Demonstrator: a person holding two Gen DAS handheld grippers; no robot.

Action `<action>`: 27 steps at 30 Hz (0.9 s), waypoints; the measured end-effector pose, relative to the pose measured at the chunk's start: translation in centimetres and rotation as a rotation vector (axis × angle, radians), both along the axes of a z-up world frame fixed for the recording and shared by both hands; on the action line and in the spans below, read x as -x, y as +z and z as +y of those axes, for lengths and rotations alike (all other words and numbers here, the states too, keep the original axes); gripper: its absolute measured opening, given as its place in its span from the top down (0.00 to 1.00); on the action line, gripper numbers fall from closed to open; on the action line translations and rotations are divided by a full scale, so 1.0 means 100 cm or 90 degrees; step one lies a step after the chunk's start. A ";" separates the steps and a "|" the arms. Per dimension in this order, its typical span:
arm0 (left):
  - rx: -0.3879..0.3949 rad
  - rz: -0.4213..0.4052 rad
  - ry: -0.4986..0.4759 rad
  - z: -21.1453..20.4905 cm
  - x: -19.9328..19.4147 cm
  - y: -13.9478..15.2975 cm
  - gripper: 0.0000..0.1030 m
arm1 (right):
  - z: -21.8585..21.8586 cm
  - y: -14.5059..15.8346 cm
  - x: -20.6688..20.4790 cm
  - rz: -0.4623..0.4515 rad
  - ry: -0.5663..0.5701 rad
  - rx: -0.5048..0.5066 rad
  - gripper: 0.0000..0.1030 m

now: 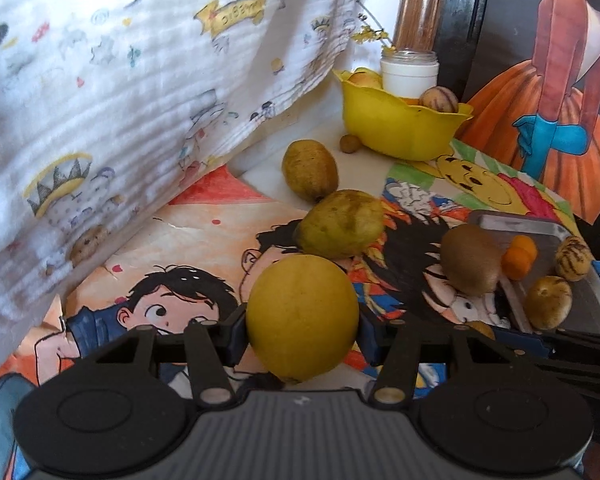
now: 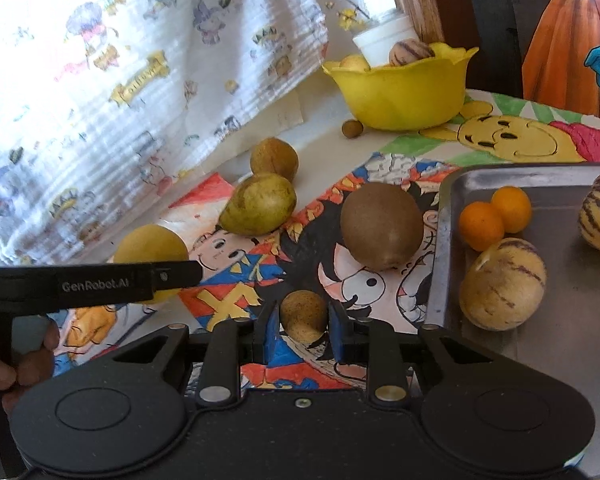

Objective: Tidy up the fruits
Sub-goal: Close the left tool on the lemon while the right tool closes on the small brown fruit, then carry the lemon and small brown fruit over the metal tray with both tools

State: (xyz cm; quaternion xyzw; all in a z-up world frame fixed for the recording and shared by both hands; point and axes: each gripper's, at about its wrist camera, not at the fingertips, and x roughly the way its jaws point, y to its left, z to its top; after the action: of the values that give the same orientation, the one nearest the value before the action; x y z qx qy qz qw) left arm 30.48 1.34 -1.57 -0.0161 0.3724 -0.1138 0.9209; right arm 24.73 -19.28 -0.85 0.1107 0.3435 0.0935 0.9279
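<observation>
Two tools: both were in view, each clamped on a fruit above the worktop.
Left tool: clenched on a large round yellow fruit; both pads touched its sides.
Right tool: clenched on a small brown-speckled fruit, held just left of the metal tray.
Tray contents: two small orange fruits touching each other, plus two striped pepino melons, one near the front left edge, one at the right edge.
Kiwi: lay on the worktop just beside the tray's left rim.
Pear: lay on the cartoon drawings, touching a brown-green fruit behind it.
Yellow bowl: stood at the back of the worktop, holding a striped melon, a yellowish fruit and a white cup.
Small brown nut-like fruit: lay just beside the bowl's base.
Patterned cloth: hung along the left side.
</observation>
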 end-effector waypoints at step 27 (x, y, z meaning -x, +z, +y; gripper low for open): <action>0.098 -0.004 -0.079 -0.106 0.059 0.024 0.44 | -0.134 0.049 0.071 -0.103 -0.204 -0.045 0.73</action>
State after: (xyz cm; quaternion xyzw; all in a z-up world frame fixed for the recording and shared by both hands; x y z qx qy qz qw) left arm 24.61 -9.29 0.86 -0.0632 0.3600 -0.1992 0.9092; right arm 17.65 -32.69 4.03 0.1887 0.2422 -0.0347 0.9511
